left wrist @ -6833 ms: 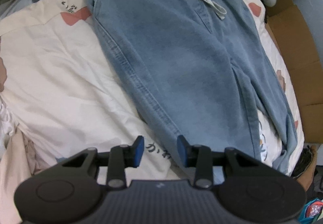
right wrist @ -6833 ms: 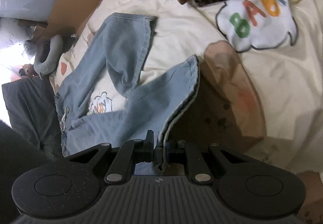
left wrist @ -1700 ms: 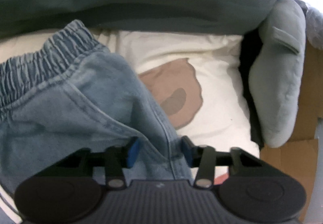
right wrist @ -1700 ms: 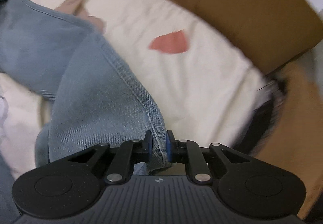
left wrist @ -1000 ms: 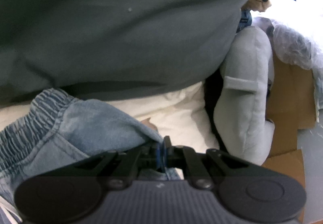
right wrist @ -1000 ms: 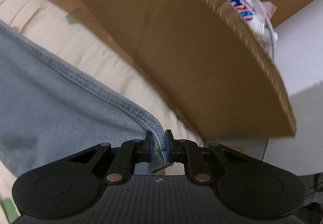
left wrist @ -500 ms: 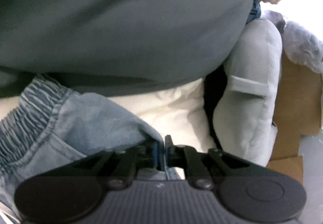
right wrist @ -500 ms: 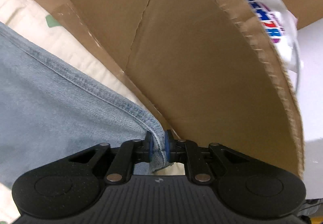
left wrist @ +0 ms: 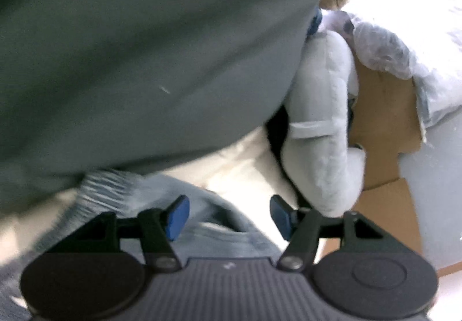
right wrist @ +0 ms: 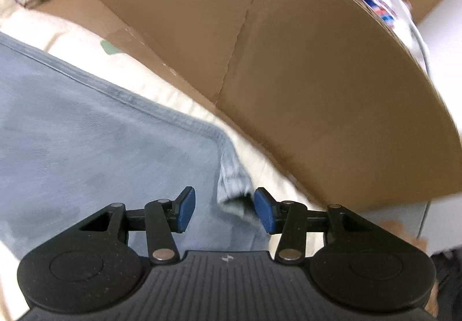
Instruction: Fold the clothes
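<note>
A: Where are the jeans [right wrist: 95, 130]?

B: Flat on the cream sheet [right wrist: 161, 84], beside the cardboard [right wrist: 317, 95]. In the right view a hem corner sits between the fingers, with a seamed edge running from there up and leftward.

A: Is the right gripper [right wrist: 223, 209] holding it?

B: No, its jaws are spread, with the denim loose between them.

A: And the left gripper [left wrist: 228, 217]?

B: Also spread, over the blurred elastic waistband [left wrist: 106, 185], under a grey pillow [left wrist: 144, 46]. The jeans' full long axis isn't visible.

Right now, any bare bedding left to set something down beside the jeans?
Only slivers: a cream sheet strip between the blue denim jeans and brown cardboard box; a small patch hemmed by dark grey fabric and pale grey plush.
</note>
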